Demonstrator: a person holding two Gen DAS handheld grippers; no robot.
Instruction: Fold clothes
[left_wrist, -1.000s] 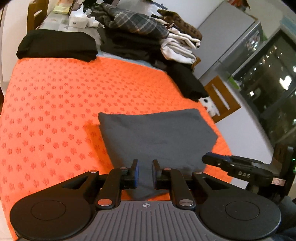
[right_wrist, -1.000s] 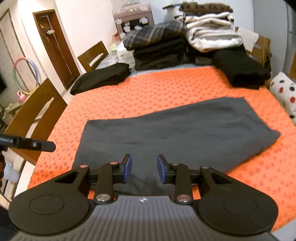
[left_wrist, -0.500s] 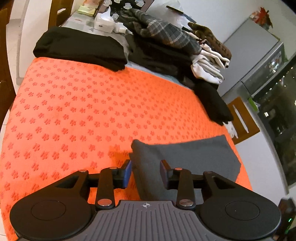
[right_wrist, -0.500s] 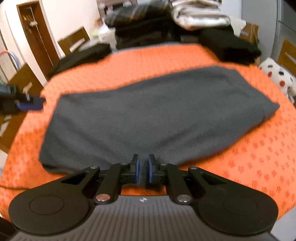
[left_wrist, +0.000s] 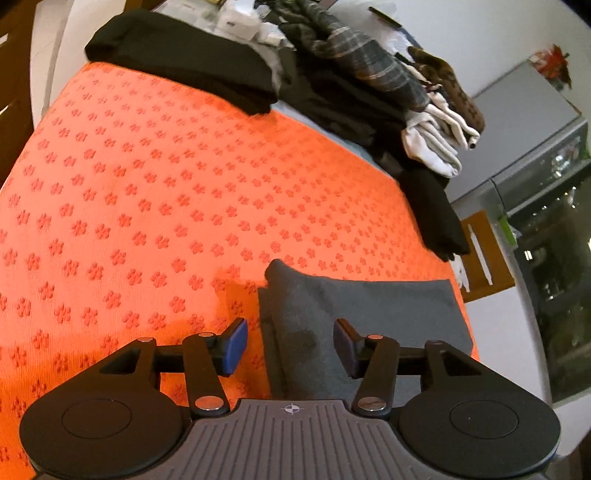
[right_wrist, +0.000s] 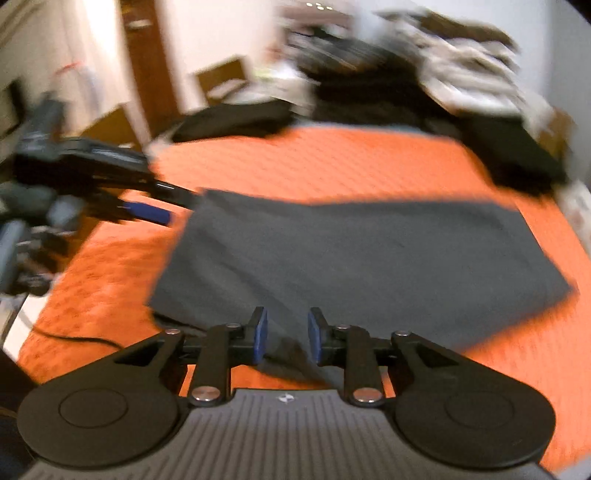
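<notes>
A dark grey folded garment lies near the front edge of the orange patterned table cover. Its left edge, with one corner slightly raised, runs between the fingers of my left gripper. Those jaws are opening and the pads stand clear of the cloth. In the blurred right wrist view the same grey garment spreads ahead of my right gripper. The right jaws are opening, with the garment's near edge lying under and between the blue pads, not pinched. My left gripper shows at the garment's far left corner.
A folded black garment sits at the back left. A pile of clothes lines the far edge, and another black garment hangs at the right. A wooden chair stands beyond it. A black cable crosses the cover's front left.
My left gripper slid leftwards to the grey garment's left edge, sank a little, and its jaws widened. My right jaws closed to nearly shut, then parted again, and that view became blurred.
</notes>
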